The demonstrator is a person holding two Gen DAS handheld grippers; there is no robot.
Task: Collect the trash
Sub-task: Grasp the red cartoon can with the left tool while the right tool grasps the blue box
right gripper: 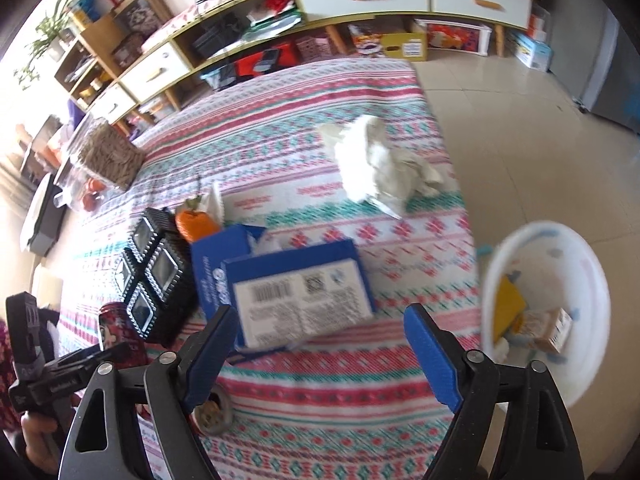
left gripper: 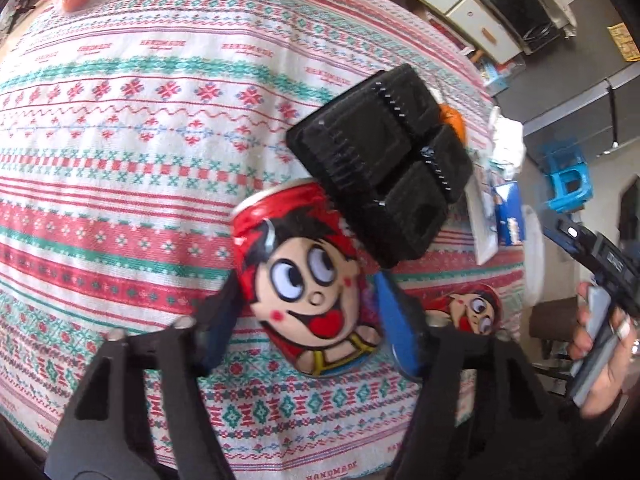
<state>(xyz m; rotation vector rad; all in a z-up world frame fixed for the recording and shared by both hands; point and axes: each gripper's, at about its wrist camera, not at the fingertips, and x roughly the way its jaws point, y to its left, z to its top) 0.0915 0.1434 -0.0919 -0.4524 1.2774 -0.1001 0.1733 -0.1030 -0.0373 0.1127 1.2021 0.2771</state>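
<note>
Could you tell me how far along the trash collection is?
Partly done. The white bin beside the table already holds a yellow packet and a small carton. In hand: the left tongs straddle the red can. Still on the table: the blue box, crumpled tissue, a second can and the black tray.

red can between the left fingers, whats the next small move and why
Probably lift it clear. The left gripper has the red cartoon can between its blue pads, seemingly pressing both sides. The black compartment tray crowds the can's top, so come straight up first, then toward the white bin beside the table.
</note>
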